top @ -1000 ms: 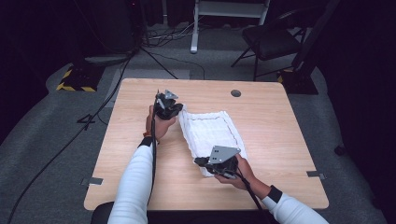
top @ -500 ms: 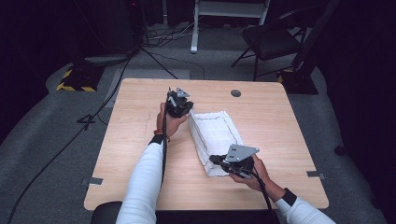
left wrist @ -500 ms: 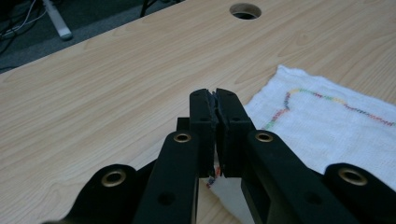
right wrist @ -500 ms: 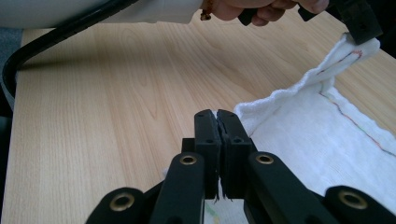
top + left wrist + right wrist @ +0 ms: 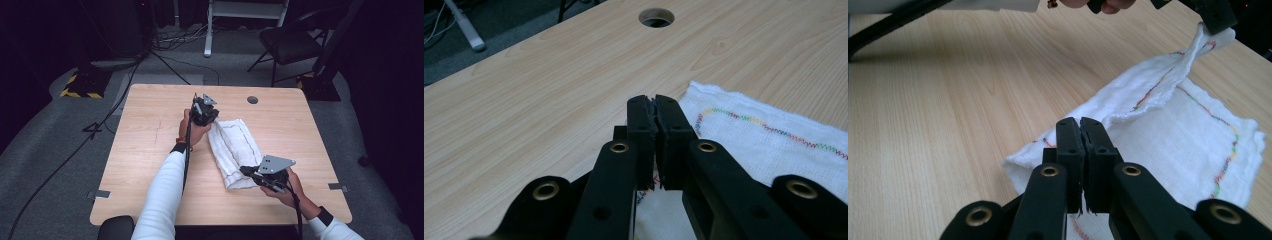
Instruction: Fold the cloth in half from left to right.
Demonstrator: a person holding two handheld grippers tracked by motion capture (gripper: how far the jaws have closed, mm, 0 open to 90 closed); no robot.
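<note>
A white towel (image 5: 235, 150) with coloured stitching lies on the wooden table (image 5: 145, 150), folded over into a narrow strip. My left gripper (image 5: 213, 121) is shut on its far corner and holds that corner a little above the table. In the left gripper view the jaws (image 5: 655, 102) are pressed together with thin cloth pinched between them, and the towel (image 5: 764, 140) spreads to the right. My right gripper (image 5: 244, 171) is shut on the near corner. The right gripper view has its jaws (image 5: 1080, 122) closed on cloth, with the towel (image 5: 1173, 135) rising toward the left gripper (image 5: 1215, 17).
A round cable hole (image 5: 252, 100) sits near the table's far edge, behind the towel. A black chair (image 5: 290, 45) and a white stand (image 5: 240, 10) are on the floor beyond the table. Cables run across the floor at left.
Both hands have moved to the right with the towel's corners in the jaws. The towel's left edge has come over, so the towel lies narrower than before.
</note>
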